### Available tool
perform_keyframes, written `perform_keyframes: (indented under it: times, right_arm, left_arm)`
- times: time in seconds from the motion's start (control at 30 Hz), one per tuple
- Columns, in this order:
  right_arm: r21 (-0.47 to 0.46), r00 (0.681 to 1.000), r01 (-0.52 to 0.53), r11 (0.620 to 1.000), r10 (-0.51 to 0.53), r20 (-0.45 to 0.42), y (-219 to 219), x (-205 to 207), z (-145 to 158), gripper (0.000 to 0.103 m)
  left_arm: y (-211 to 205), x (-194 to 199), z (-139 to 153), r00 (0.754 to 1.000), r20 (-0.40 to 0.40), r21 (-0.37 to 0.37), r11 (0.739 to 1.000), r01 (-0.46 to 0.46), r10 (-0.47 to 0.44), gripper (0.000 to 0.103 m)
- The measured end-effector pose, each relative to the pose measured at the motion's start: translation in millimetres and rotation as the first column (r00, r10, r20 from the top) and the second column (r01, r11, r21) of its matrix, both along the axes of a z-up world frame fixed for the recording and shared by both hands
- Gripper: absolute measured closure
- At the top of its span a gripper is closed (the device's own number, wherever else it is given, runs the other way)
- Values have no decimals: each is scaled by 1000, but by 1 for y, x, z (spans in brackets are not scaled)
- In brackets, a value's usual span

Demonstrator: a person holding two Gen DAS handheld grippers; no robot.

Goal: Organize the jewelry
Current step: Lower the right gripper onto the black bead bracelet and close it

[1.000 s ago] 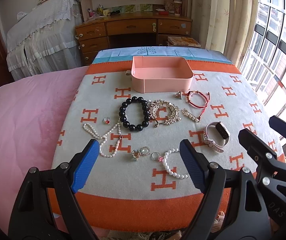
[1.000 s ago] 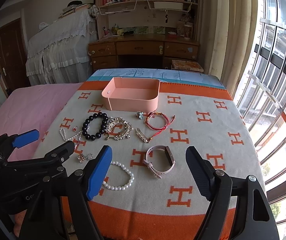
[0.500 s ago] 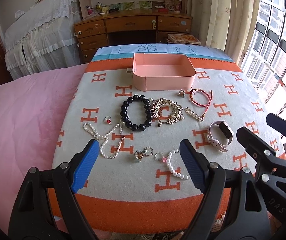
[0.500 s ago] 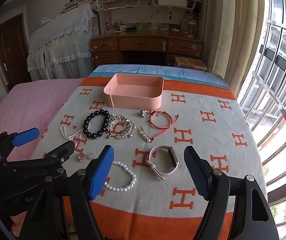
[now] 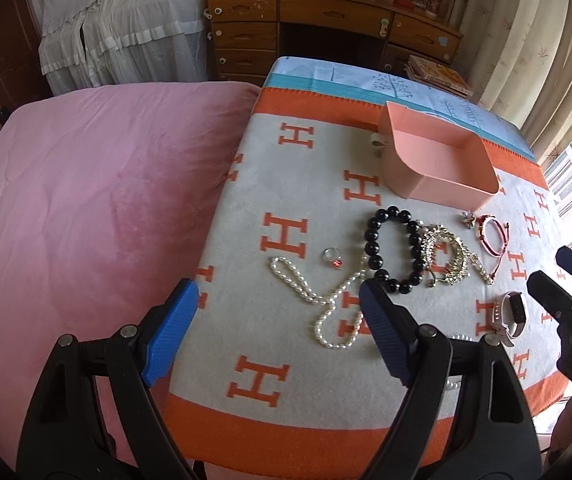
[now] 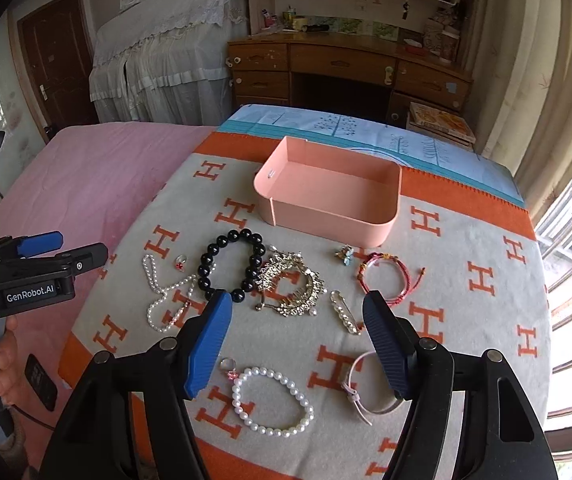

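Two black hand-held grippers with blue ribbed pads hover above a grey blanket (image 6: pixel 466 248) patterned with orange "H" letters, the left gripper (image 5: pixel 274 332), marked "GenRobot.AI" on its side, with jaws spread and nothing between them. The right gripper (image 6: pixel 296 346), whose body reads "DAS" in the left view, is narrowing its jaws, still grasping nothing. Jewelry lies loose before an open pink rectangular box (image 6: pixel 382 224): a black bead bracelet (image 6: pixel 206 272), a white pearl bracelet (image 6: pixel 282 432), a red cord bracelet (image 6: pixel 402 280) and a pale pink smartwatch (image 5: pixel 506 316).
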State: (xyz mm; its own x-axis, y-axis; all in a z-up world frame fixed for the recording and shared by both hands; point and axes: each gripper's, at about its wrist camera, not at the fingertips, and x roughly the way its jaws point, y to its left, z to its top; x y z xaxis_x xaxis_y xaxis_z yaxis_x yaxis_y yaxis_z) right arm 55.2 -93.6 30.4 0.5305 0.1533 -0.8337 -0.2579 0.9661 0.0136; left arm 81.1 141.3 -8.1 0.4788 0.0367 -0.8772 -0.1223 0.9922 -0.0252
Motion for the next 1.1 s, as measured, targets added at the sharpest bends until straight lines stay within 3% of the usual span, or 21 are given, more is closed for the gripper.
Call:
perform_keyframes:
  times: [0.07,0.27,0.37,0.5,0.73,0.87,1.1]
  right_arm:
    - [7,999,-37,999,37,-33,12,19,-1,34]
    - [69,975,-89,994,101,-197,47,77,-26,48]
    - [96,954,-86,992,109,-280,59,102,-49,56]
    - [114,927,-65,991,103,-362,68,128,-81,60]
    - [101,908,-33,994,72,-413,80,156,-119,61]
    - [97,892,-37,995,77,-445,86,159,-129,72]
    - [37,895,-57,998,68,-442,104,165,-143,73]
  left_arm:
    - [11,7,-5,1000,-31,-8,1000,-2,1,22]
    - [27,30,-37,987,-158,-92,995,-25,11,23]
    - [26,38,-56,976,-220,-116,993,-32,5,36]
    - [24,41,-70,969,-248,-139,990,-36,1,36]
    - [23,38,-73,968,-251,-135,991,-26,-9,36]
    - [24,37,-74,967,-253,-137,990,-25,-10,36]
    - [22,35,-75,967,-254,-133,991,-9,-26,36]
